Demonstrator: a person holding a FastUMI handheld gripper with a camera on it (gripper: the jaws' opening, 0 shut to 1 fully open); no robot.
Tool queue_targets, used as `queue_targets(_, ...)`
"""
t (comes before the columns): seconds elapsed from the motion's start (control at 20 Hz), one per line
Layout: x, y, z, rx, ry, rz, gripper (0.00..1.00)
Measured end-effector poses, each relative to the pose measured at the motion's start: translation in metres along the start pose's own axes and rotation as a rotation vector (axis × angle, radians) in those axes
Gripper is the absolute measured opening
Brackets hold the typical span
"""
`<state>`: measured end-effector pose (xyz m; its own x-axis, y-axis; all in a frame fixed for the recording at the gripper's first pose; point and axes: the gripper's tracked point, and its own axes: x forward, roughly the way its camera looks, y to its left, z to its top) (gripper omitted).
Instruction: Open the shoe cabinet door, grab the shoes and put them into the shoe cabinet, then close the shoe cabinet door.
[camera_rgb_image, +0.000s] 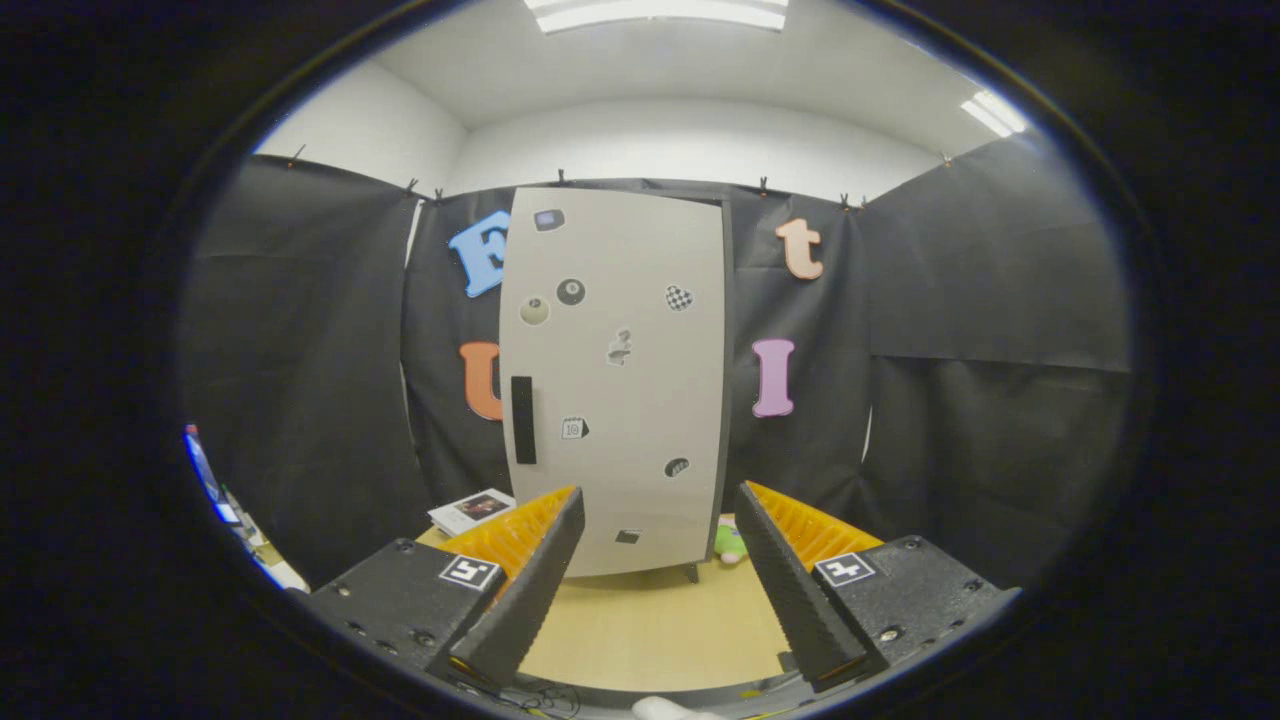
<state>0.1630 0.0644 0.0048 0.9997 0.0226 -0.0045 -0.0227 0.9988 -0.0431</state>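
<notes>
Fingers of the gripper (660, 545) stand wide apart with nothing held between them, hovering above a light wooden surface (650, 625). Beyond the fingers, straight ahead and well apart from them, stands the shoe cabinet (615, 385), a tall pale unit with a dark side edge showing on its right. Its door (640, 270) is flat against the front, closed, and scattered with small stickers: a dark round one near a pale round one in the upper part, a checkered one to their right, and a few more lower down. A dark vertical handle (522, 420) sits near the door's left edge, about halfway up. The cabinet rests on short feet at the far end of the surface. Just to the right of the cabinet's foot, behind the right finger, a small green and pink item (730, 543) lies on the surface; it is too hidden to tell what it is. On the other side, to the left of the cabinet and beyond the left finger, a white booklet (472, 510) with a dark picture lies flat. Black cloth hangs behind and to both sides, and ceiling lights (655, 12) shine overhead.
</notes>
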Motion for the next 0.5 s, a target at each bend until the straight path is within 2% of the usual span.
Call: queue_targets(0.5,0.0049,-0.0099,-0.0059,0.015,0.026,-0.016,0.99)
